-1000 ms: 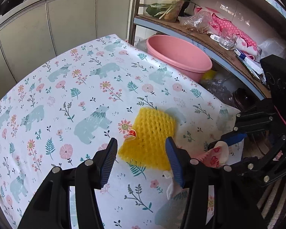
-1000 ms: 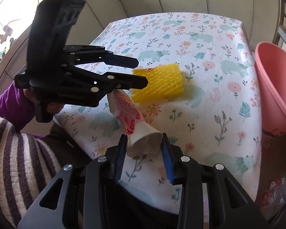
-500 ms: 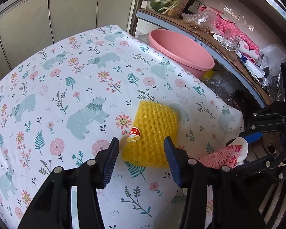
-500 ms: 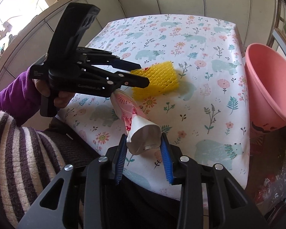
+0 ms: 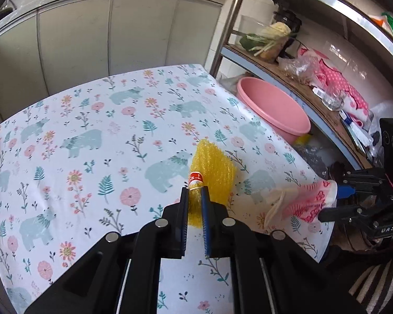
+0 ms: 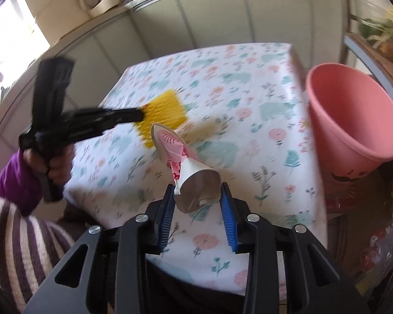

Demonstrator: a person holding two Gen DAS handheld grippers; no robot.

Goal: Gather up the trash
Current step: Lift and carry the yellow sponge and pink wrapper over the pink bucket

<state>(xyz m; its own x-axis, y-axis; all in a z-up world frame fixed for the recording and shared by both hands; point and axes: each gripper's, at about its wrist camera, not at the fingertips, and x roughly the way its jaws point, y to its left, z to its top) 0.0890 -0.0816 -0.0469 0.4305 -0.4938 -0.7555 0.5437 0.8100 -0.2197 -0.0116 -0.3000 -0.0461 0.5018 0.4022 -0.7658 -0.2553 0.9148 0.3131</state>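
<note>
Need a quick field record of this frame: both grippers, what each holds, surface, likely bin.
left gripper: shut on yellow foam net, pinched at its near end
foam net sticker: red and white, just past the fingertips
right gripper: shut on crushed paper cup
surface: table with bear-and-flower cloth
likely bin: pink basin, beside the table's right edge

Bright daylight from a window at left; right wrist view motion-blurred, fisheye edges dark.
</note>
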